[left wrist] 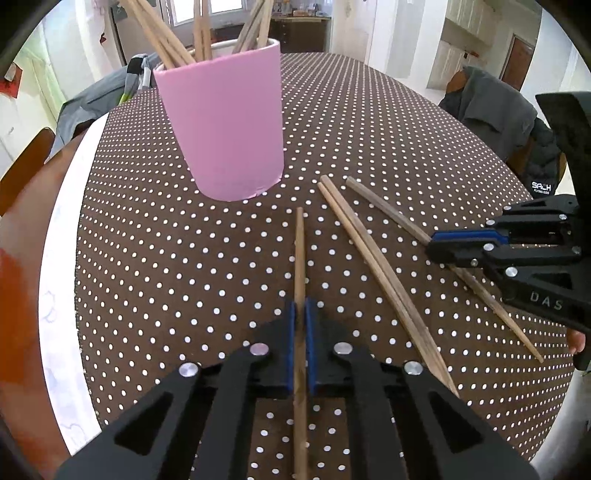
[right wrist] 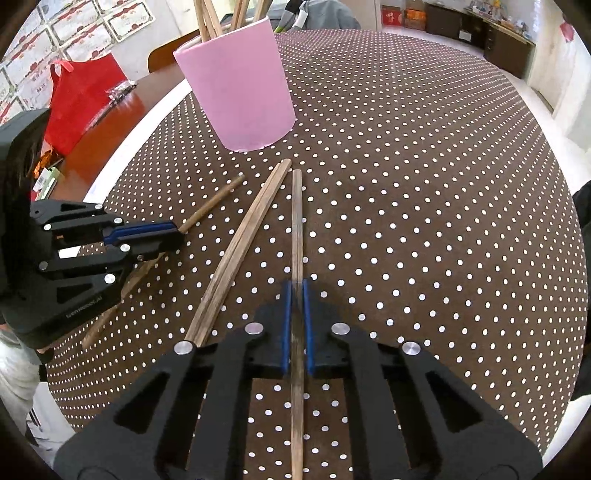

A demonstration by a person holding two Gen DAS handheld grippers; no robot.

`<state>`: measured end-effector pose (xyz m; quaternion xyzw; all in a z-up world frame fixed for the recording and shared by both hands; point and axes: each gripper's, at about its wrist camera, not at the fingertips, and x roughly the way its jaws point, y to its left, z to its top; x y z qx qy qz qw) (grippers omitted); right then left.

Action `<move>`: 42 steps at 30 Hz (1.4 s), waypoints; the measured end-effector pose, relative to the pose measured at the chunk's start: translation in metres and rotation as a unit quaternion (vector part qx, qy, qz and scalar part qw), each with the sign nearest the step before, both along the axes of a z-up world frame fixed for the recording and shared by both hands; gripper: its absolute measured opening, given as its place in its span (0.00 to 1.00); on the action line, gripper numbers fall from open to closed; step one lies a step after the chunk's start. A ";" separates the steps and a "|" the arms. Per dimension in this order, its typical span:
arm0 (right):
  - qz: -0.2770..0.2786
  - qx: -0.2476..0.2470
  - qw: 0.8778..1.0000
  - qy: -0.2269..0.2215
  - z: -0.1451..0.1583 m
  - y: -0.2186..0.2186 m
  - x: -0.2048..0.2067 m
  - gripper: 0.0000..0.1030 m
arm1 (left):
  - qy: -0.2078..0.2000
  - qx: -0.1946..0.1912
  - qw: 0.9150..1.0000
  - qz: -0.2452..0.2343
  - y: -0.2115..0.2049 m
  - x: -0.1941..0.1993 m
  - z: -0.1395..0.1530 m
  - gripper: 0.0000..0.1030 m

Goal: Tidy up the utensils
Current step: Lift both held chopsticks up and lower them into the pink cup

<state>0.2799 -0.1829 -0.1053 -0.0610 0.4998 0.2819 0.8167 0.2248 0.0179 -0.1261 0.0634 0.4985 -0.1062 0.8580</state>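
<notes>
Now each hand-held gripper, left (left wrist: 302, 314) and right (right wrist: 296, 295), clamped on one chopstick (two loose between)

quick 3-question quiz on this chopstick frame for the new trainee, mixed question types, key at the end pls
1. True or false: both the left gripper and the right gripper are shut on a chopstick.
2. How many chopsticks lie loose on the tablecloth, held by neither gripper? A) one B) two C) four
3. Fill in: the pink cup already holds several ____.

Key
1. True: the left grips one chopstick, the right another.
2. B: a pair lying side by side between the two held ones.
3. chopsticks
</notes>
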 end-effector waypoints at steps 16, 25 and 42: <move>-0.004 0.110 0.991 -0.077 0.056 -0.033 -0.020 0.06 | -0.139 -0.049 0.989 -0.020 -0.016 -0.040 0.066 0.06; -0.015 0.179 0.972 -0.151 0.107 -0.045 -0.029 0.06 | -0.267 -0.061 0.962 -0.016 -0.026 -0.055 0.120 0.06; -0.039 0.255 0.934 -0.249 0.159 -0.020 -0.019 0.06 | -0.394 -0.131 0.909 0.029 -0.011 -0.043 0.167 0.06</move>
